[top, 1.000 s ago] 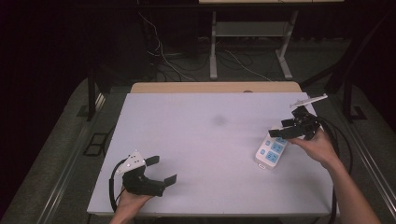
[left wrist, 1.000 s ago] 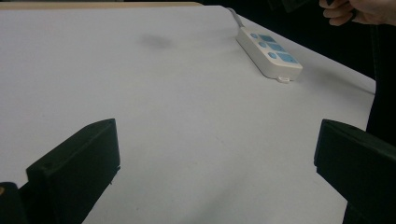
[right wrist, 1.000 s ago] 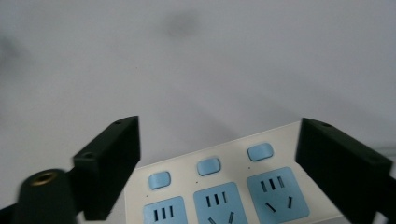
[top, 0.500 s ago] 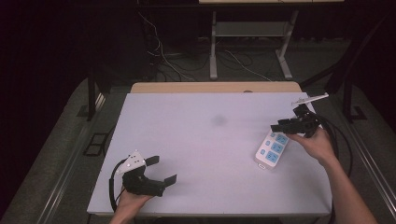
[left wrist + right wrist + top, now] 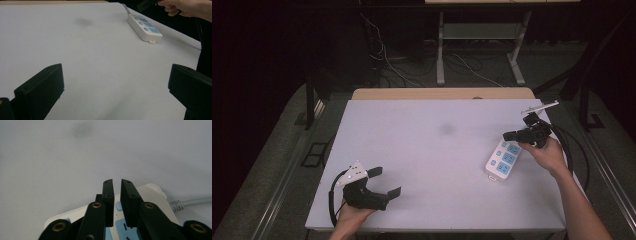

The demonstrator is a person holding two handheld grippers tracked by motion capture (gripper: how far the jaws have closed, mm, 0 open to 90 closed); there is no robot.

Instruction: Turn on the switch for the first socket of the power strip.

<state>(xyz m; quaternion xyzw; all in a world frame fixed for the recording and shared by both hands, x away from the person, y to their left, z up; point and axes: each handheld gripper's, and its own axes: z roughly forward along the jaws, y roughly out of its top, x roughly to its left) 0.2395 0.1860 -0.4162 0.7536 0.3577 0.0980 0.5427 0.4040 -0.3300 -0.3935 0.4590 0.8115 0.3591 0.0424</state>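
Observation:
A white power strip point(image 5: 502, 160) with blue sockets lies flat near the table's right side, and its grey cable point(image 5: 192, 201) runs off from its far end. My right gripper point(image 5: 508, 135) hovers just over that far end, its jaws almost together with nothing between them. In the right gripper view the right gripper point(image 5: 117, 181) points across the power strip point(image 5: 152, 192) toward bare table. My left gripper point(image 5: 386, 181) rests open near the front left edge. The left gripper view shows the left gripper point(image 5: 115, 72) with jaws wide apart, and the power strip point(image 5: 143, 26) far ahead.
The white table top point(image 5: 427, 150) carries a faint dark smudge point(image 5: 446, 129) at its middle. A tan board point(image 5: 442, 93) edges the far side. Table legs and loose cables point(image 5: 462, 65) stand on the dark floor behind.
The right gripper has lifted slightly up and back from the strip's far end. The left gripper has stayed still.

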